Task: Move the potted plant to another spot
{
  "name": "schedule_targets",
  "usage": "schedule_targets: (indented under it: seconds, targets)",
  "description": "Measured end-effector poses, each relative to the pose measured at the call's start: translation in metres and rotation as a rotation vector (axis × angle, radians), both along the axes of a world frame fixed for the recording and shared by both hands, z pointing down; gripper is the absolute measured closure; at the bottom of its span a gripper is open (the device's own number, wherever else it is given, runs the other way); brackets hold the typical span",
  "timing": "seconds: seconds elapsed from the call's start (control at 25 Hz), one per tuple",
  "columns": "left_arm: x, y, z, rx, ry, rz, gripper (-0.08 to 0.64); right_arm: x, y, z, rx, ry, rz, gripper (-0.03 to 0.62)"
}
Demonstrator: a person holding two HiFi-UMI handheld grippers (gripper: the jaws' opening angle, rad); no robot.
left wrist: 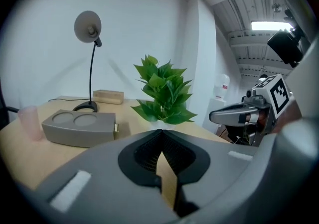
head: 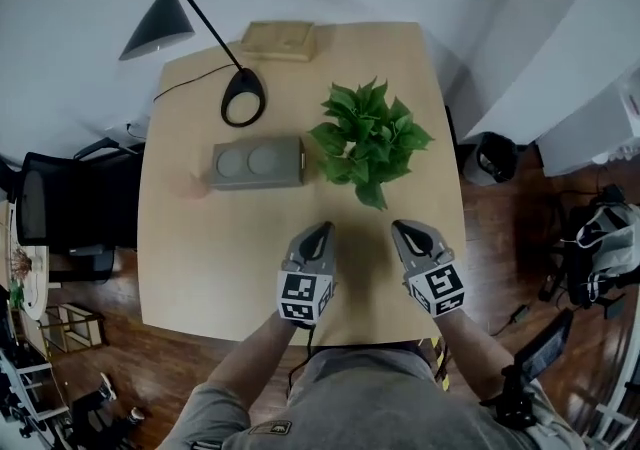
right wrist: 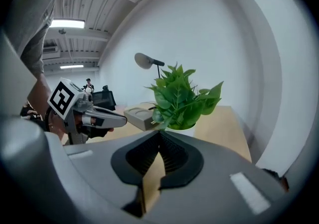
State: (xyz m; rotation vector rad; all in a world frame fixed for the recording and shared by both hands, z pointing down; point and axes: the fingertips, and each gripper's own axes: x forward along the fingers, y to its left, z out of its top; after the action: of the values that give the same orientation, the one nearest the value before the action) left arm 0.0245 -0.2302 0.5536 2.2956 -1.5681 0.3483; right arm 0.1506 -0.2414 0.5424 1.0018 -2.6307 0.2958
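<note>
The plant [head: 370, 138] is a small bushy one with broad, pointed, bright green leaves spreading on all sides, so that from the head view they hide the pot entirely. In the right gripper view a bit of a white pot [right wrist: 182, 129] shows under the foliage. It stands upright on the pale wooden table [head: 220, 258], right of the middle and toward the far half, just beside the right end of a grey box [head: 255, 162] with two round hollows in its top. Whether leaf and box touch cannot be told. A black lamp [head: 160, 23] has its ring base behind the box, and a wooden block [head: 278, 40] lies at the far edge. Both grippers are over the near part of the table, side by side and apart from each other, short of the plant and touching nothing. The person's forearms reach in from the bottom of the head view. The left gripper [head: 322, 228] points away from the person toward the gap between box and plant. The right gripper [head: 400, 226] points at the plant's near right side, its nose leaning slightly inward. Both tilt a little downward, with their marker cubes at the rear facing up. On each gripper the two jaws meet at the tips, closed with nothing between them. Only a thin wedge of table shows through lower down in the left gripper [left wrist: 160, 133] and right gripper [right wrist: 159, 134] views.
</note>
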Motion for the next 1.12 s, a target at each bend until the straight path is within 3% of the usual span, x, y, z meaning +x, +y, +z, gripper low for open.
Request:
schedule_targets:
  seconds: [0.24,0.28,0.32,0.6,0.8,1.12]
  targets:
    - [-0.006,-0.042,0.044,-0.074,-0.009,0.032,0.566,-0.009,-0.043,0.043,-0.015,0.078,-0.031,0.578]
    - [-0.006,-0.048,0.050,-0.085,-0.012,0.037,0.566,-0.012,-0.047,0.049,-0.022,0.091,-0.048,0.550]
    - [-0.006,-0.053,0.055,-0.089,-0.014,0.043,0.566,-0.015,-0.050,0.056,-0.030,0.102,-0.066,0.452]
    - [-0.009,-0.085,0.074,-0.077,-0.002,0.056,0.566,-0.046,-0.084,0.080,0.000,0.118,-0.133,0.099]
    - [-0.015,-0.088,0.077,-0.098,0.030,0.038,0.566,-0.067,-0.110,0.076,0.025,0.043,-0.121,0.014]
    - [-0.020,-0.092,0.072,-0.088,0.050,0.031,0.566,-0.081,-0.132,0.076,0.071,0.014,-0.091,0.005]
